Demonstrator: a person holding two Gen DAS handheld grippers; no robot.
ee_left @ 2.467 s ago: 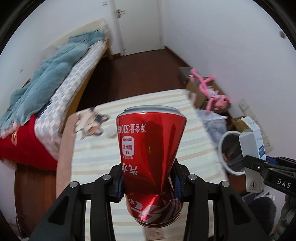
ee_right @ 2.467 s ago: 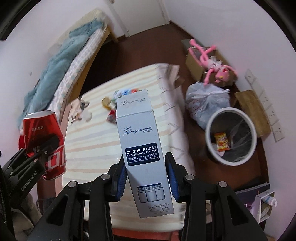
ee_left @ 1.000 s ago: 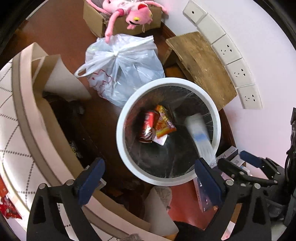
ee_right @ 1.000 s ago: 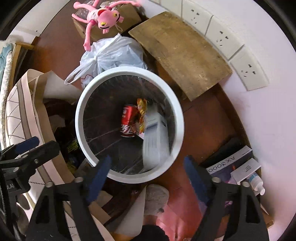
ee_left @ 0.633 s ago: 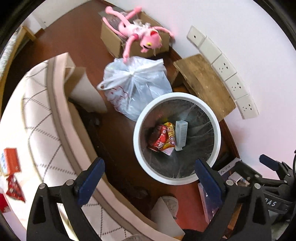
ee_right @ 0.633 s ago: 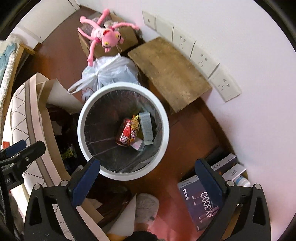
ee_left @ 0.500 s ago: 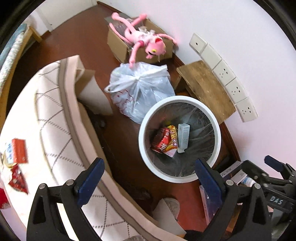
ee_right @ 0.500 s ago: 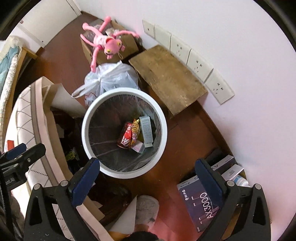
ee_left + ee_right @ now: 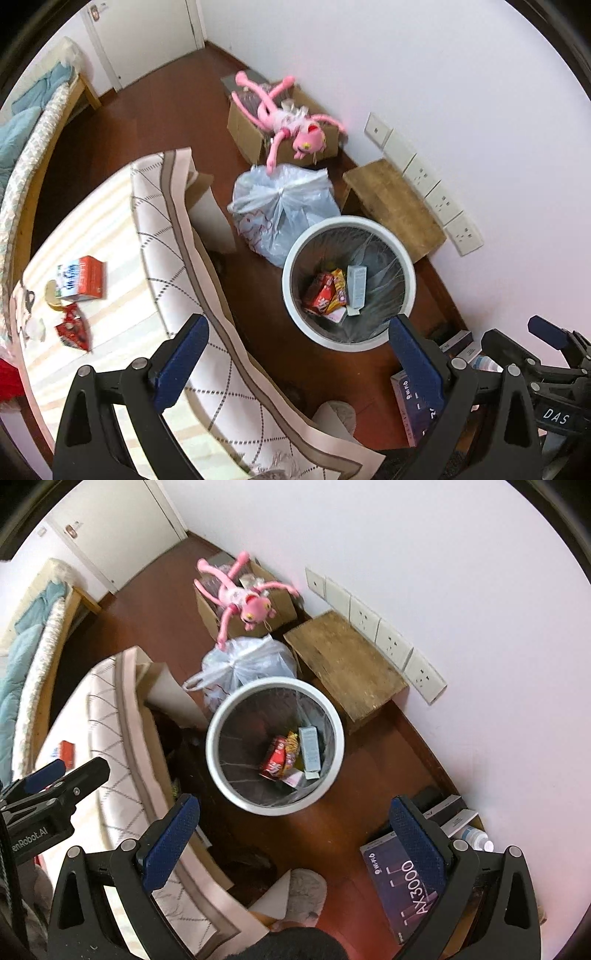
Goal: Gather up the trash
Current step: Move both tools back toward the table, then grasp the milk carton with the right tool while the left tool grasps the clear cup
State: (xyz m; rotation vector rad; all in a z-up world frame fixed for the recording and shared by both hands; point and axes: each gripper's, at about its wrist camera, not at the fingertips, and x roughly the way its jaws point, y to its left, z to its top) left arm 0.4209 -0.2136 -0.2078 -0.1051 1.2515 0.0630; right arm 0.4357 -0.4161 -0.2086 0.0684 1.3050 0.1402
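Dark red wooden floor (image 9: 354,819) fills my view under both tools, with a white wall and a row of sockets (image 9: 369,622) beyond. My left hand-held gripper (image 9: 295,354) hangs above the floor tilted downward, jaws spread wide and holding nothing; my right hand-held gripper (image 9: 295,834) is posed the same way, wide apart and empty. Ahead of both, between the blue pads, stands the white bin (image 9: 275,690), holding the red can (image 9: 274,758), a yellow wrapper (image 9: 291,751) and the pale box (image 9: 308,753) side by side. Left of the left tool, the striped table (image 9: 110,229) carries a red-and-blue carton (image 9: 81,277) and a red wrapper (image 9: 74,330). Since 2.5 seconds ago, the can and box have left my jaws and now lie in the bin, and over the last half second both views have pulled back from it.
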